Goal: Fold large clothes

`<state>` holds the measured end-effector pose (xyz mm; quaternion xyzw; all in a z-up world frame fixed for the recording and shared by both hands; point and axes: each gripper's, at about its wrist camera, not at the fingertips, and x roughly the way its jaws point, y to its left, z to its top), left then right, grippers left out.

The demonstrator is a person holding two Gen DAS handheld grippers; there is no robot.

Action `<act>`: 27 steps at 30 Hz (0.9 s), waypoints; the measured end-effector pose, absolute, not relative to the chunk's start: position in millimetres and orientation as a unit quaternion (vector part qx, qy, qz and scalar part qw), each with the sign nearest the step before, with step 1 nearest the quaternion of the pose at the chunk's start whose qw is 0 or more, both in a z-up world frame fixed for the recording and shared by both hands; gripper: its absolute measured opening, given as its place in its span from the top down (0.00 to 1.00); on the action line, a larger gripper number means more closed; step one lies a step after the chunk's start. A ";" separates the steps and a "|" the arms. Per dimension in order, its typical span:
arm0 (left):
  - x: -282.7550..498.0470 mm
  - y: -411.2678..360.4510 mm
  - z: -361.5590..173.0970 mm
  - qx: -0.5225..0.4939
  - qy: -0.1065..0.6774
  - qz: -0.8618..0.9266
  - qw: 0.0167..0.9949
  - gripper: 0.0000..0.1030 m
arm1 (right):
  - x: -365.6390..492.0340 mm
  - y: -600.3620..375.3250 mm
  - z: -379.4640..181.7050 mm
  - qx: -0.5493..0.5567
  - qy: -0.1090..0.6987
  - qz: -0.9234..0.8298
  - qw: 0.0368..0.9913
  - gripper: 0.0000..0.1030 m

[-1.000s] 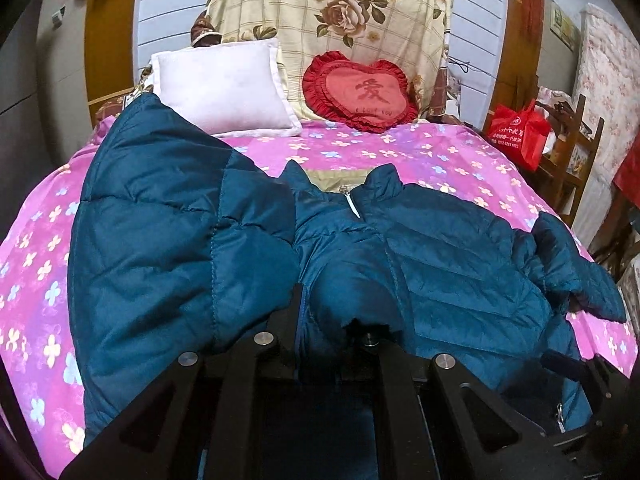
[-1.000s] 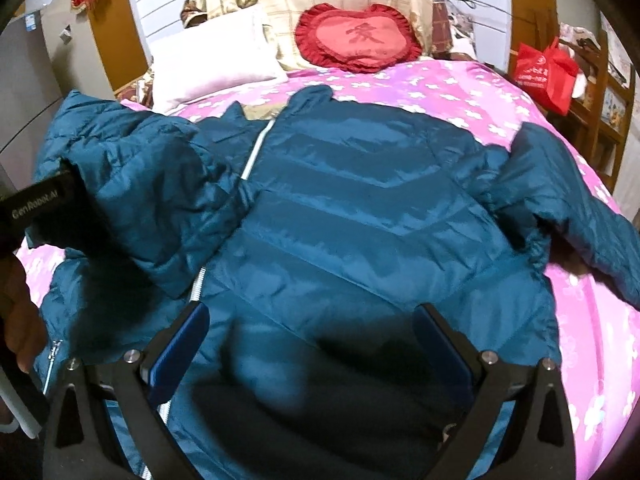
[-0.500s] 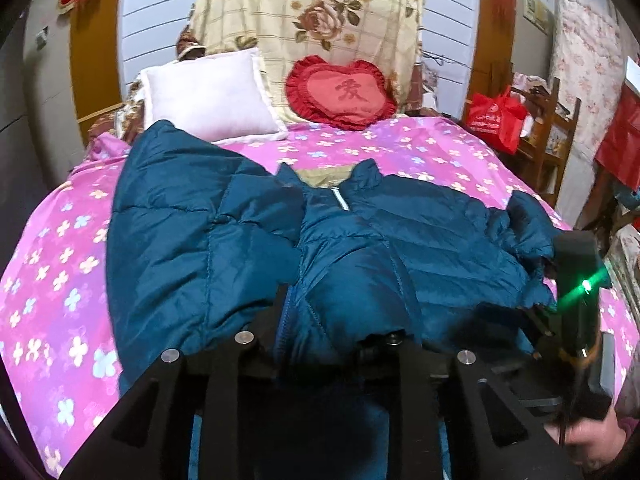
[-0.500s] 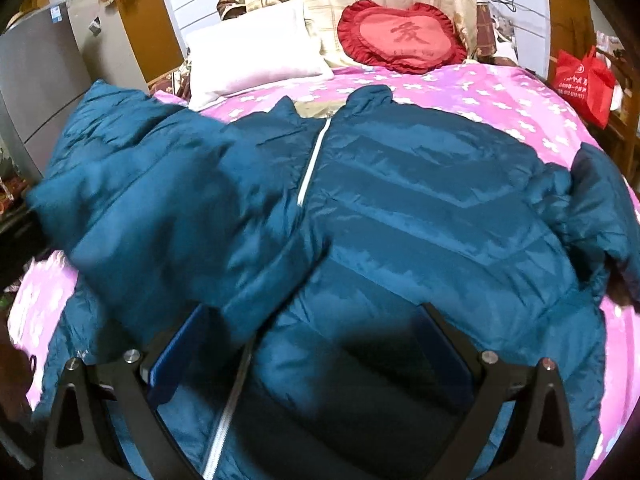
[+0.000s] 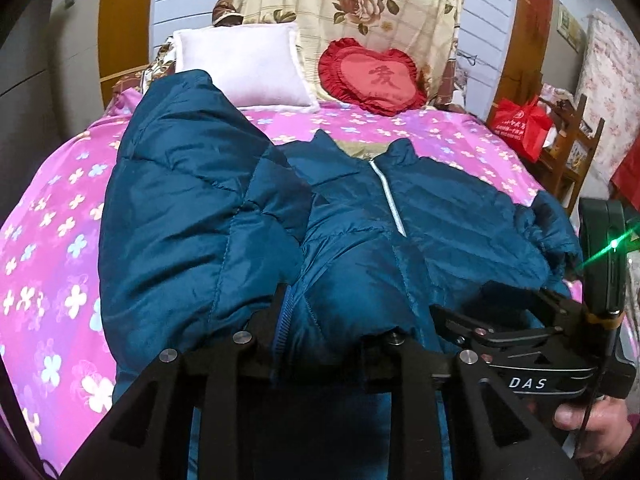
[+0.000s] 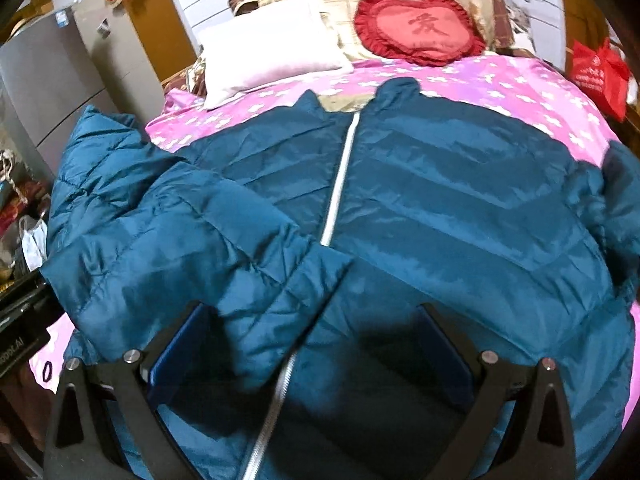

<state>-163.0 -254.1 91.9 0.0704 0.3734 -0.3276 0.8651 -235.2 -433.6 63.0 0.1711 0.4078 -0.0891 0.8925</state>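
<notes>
A teal puffer jacket (image 5: 460, 232) lies face up on the bed, its white zip (image 6: 340, 184) running down the middle. Its left sleeve (image 6: 180, 248) is folded across the front, and the cuff covers the lower zip. My left gripper (image 5: 336, 320) has bunched sleeve fabric (image 5: 340, 292) between its fingers, and its jaws are opening slightly. My right gripper (image 6: 312, 312) hangs wide open just above the jacket's lower front, holding nothing; the cuff lies by its left finger. It also shows low on the right in the left wrist view, as the right gripper (image 5: 492, 320). The other sleeve (image 5: 552, 228) lies crumpled at the right.
The bed has a pink flowered cover (image 5: 52, 220), with a white pillow (image 5: 240, 68) and a red heart cushion (image 5: 372, 76) at its head. A red bag (image 5: 520, 124) sits on wooden furniture at the right. A grey cabinet (image 6: 52, 80) stands left. A hand (image 5: 592, 432) holds the right gripper.
The left sleeve was carried from the left side across the jacket's front and now lies over the zip. The right gripper has come into the left wrist view.
</notes>
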 end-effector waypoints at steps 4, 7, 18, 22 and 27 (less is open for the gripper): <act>-159.0 -252.1 84.0 0.078 0.376 -0.318 0.867 0.91 | -221.3 -429.3 56.4 0.168 0.412 -0.085 0.892 0.07; -156.5 -251.0 80.9 0.080 0.382 -0.317 0.864 0.91 | -216.1 -427.5 50.4 0.191 0.403 -0.062 0.893 0.26; -166.2 -246.2 90.7 0.077 0.373 -0.337 0.861 0.86 | -221.8 -426.5 68.0 0.158 0.376 -0.063 0.911 0.85; -171.6 -242.3 97.3 0.068 0.371 -0.366 0.851 0.80 | -225.8 -439.8 89.2 0.139 0.357 -0.090 0.919 0.88; -170.1 -218.3 111.6 0.048 0.351 -0.365 0.861 0.78 | -227.7 -473.8 113.4 0.095 0.344 -0.155 0.921 0.89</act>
